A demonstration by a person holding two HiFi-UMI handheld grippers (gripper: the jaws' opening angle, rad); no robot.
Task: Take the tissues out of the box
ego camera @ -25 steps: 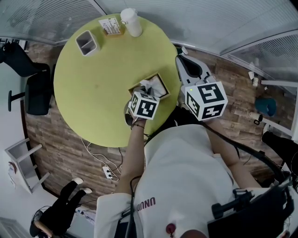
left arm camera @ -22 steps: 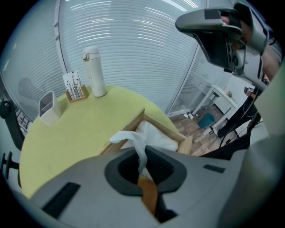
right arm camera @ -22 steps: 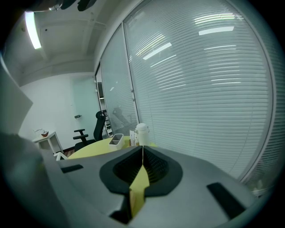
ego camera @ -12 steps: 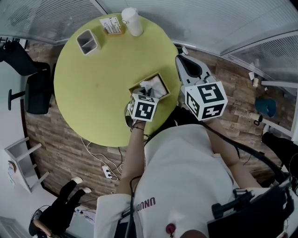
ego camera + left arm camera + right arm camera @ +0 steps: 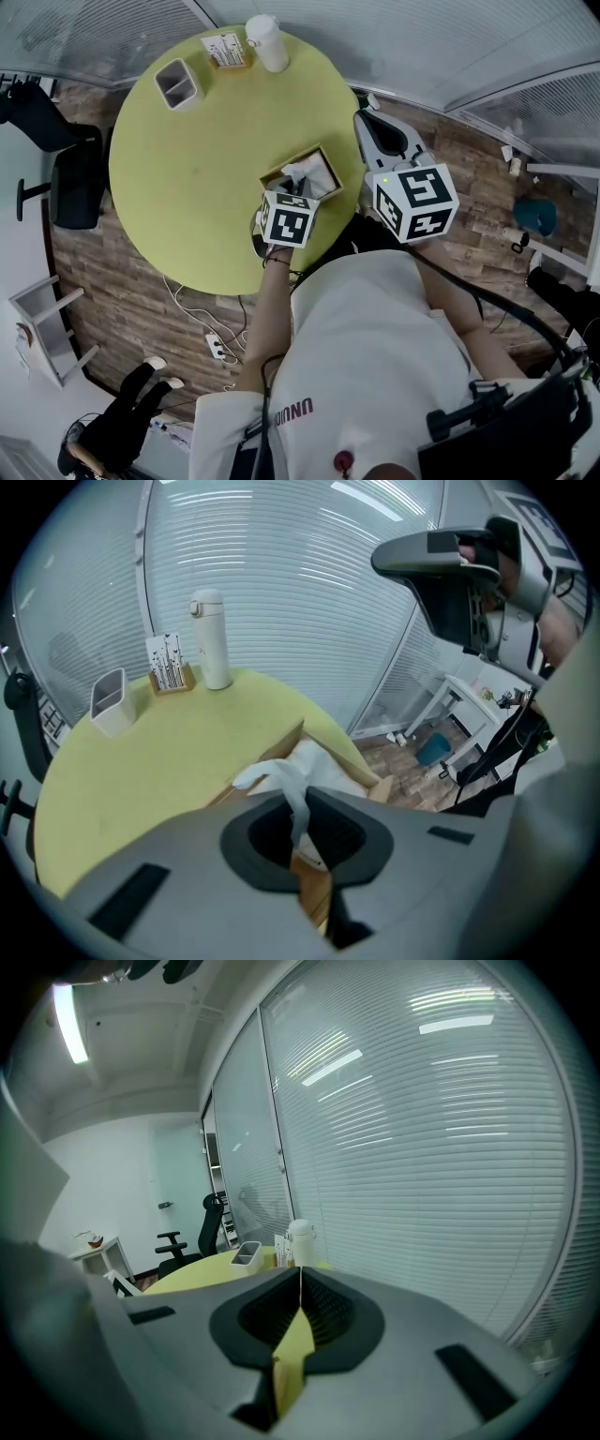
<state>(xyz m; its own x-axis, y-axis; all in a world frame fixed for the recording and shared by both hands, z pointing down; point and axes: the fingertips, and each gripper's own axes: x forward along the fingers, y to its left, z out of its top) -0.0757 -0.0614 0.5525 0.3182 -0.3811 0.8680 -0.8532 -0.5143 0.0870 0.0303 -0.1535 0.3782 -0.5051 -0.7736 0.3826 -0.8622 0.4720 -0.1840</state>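
Pinching 1 tissue (image 5: pixel 279 778) in clenched left gripper (image 5: pixel 298 806) fingers (image 5: pixel 352 834), over the box (image 5: pixel 281 750) at the counter's (image 5: pixel 159 761) near edge, probably for pulling straight out; holding right gripper (image 5: pixel 299 1283) aside, fingers clenched empty, clearing the way.

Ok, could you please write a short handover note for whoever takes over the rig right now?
Left gripper: jaws shut on a tissue, just above the open box.
Right gripper: jaws shut, empty, held off the right edge of the table and aimed across it.
The box sits at the table edge nearest the person; more white tissue shows inside.
Done: one tissue pinched, its tail leading down into the box; none lies out on the table.
Left: lift it clear, then take out the rest.
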